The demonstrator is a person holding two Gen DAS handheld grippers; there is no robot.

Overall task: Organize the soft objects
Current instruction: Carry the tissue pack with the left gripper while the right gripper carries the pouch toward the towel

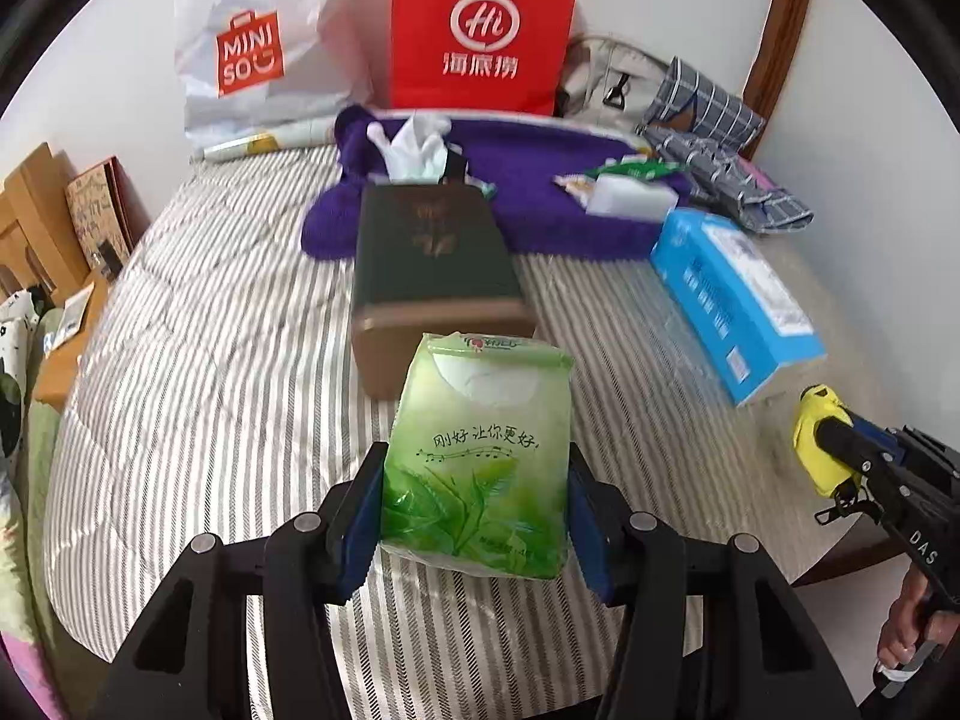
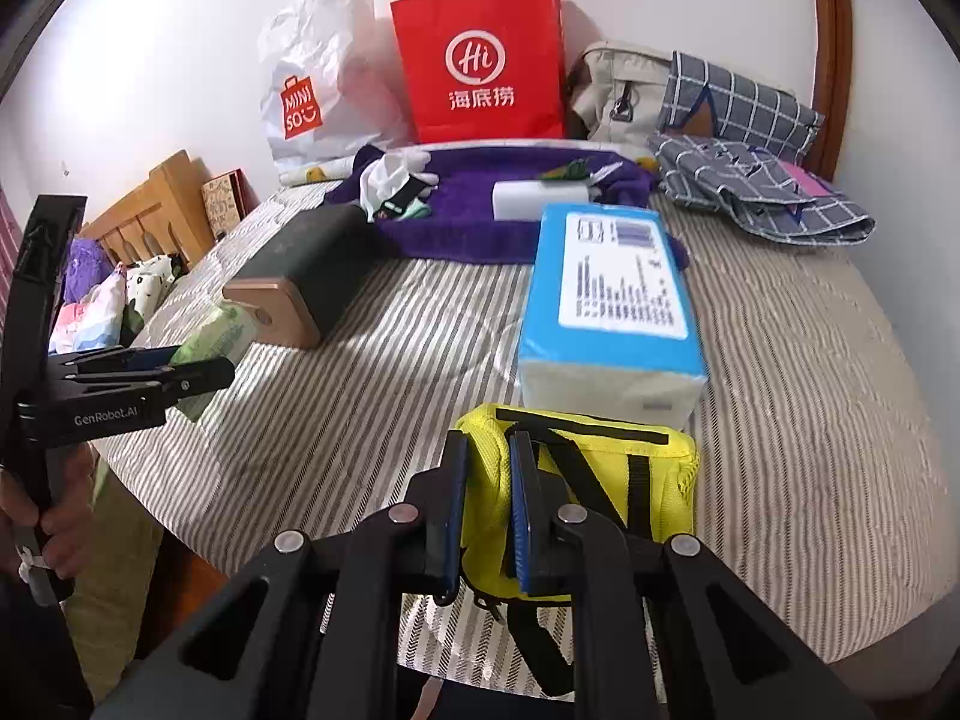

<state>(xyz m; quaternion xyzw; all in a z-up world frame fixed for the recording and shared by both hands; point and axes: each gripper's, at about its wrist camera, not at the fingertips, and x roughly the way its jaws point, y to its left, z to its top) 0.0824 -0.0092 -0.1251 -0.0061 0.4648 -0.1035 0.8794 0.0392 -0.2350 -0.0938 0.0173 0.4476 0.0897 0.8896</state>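
Note:
My left gripper (image 1: pixel 477 516) is shut on a green tissue pack (image 1: pixel 480 456) and holds it above the striped bed cover (image 1: pixel 210 390); the pack also shows in the right wrist view (image 2: pixel 219 333). My right gripper (image 2: pixel 486 510) is shut on the edge of a yellow pouch (image 2: pixel 600 480) with black straps, near the bed's front edge. From the left wrist view the pouch (image 1: pixel 819 438) shows at the far right. A dark green tissue box (image 1: pixel 432 252) lies just beyond the green pack.
A blue tissue pack (image 2: pixel 612 306) lies just behind the yellow pouch. A purple towel (image 1: pixel 540 204) with small items lies at the back. A red paper bag (image 1: pixel 480 30), a white Miniso bag (image 1: pixel 258 54) and plaid cloth (image 2: pixel 750 180) stand along the wall.

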